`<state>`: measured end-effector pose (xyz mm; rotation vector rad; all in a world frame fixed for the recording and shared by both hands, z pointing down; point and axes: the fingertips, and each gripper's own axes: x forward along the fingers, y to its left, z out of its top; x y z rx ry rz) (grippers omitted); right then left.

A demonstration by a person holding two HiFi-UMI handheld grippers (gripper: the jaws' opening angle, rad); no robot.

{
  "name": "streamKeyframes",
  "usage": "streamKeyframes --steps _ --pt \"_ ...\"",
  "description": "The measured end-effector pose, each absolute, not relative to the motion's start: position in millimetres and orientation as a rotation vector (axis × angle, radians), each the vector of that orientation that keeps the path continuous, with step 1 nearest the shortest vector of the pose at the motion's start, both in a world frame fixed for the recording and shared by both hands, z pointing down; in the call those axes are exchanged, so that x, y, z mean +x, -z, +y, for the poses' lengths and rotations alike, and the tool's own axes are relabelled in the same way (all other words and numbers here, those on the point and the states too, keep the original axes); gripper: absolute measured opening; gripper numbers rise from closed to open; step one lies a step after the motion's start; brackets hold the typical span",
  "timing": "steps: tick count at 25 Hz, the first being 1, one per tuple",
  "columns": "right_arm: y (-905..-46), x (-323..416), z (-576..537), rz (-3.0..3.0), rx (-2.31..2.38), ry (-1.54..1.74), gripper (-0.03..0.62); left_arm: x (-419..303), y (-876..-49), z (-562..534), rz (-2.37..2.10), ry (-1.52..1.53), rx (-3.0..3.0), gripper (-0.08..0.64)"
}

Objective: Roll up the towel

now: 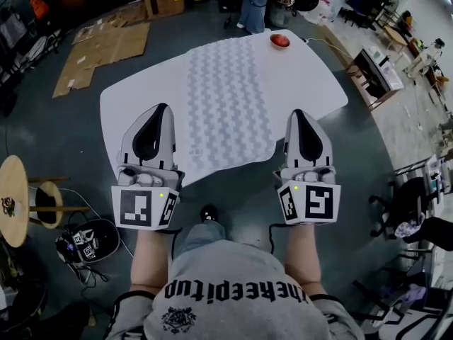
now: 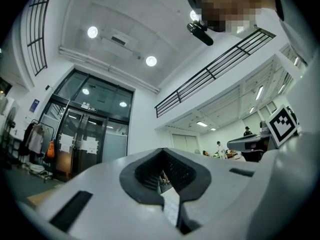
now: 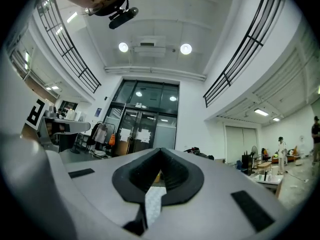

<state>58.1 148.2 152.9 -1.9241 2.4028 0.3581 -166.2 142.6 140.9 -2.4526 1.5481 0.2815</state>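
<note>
Towel (image 1: 228, 98): spread flat down the middle of the white table (image 1: 138, 98), long side running from the lower centre of the head view toward the top. A grey-and-white patterned band runs along it. No fold or roll started. Its near edge lies at the table's near edge or just over it; cannot tell which.

Handling, my guess: soft, thin, light and limp, with enough weave to give grip. It won't hold a shape alone. It should crease easily and drift crooked if one side leads. The best hold looks like the two near corners, pinched at the hem and turned over together, keeping the roll tight and square to the long sides.

Left gripper (image 1: 163, 108): lower left of the towel, over bare table and beside the near corner, not on the cloth. Jaws together and empty; its own view (image 2: 162, 156) looks up at ceiling and glass doors. A pale sliver shows in the slit under the pads; unclear what it is.

Right gripper (image 1: 297, 112): lower right, near the other corner, apart from the towel. Its own view (image 3: 160, 153) shows the jaws closed and holding nothing, with the same pale sliver.

Both must open before any pinch.

Farther out: a red round thing (image 1: 279, 41) sits on the table's far end, beside the towel's far right corner. Flattened cardboard (image 1: 106, 48) lies on the floor, upper left.
</note>
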Motion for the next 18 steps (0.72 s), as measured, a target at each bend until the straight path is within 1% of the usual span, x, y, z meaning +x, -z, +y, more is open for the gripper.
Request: streamKeyframes --steps 5,11,18 --pt "-184 52 118 2.457 -1.970 -0.276 0.002 -165 -175 112 1.553 -0.171 -2.520 0.005" --pt "-248 47 92 2.592 -2.016 -0.128 0.002 -150 -240 85 1.514 0.046 -2.595 0.005" --pt "-335 39 82 2.870 -1.990 -0.014 0.003 -124 -342 79 1.330 0.435 -2.719 0.006"
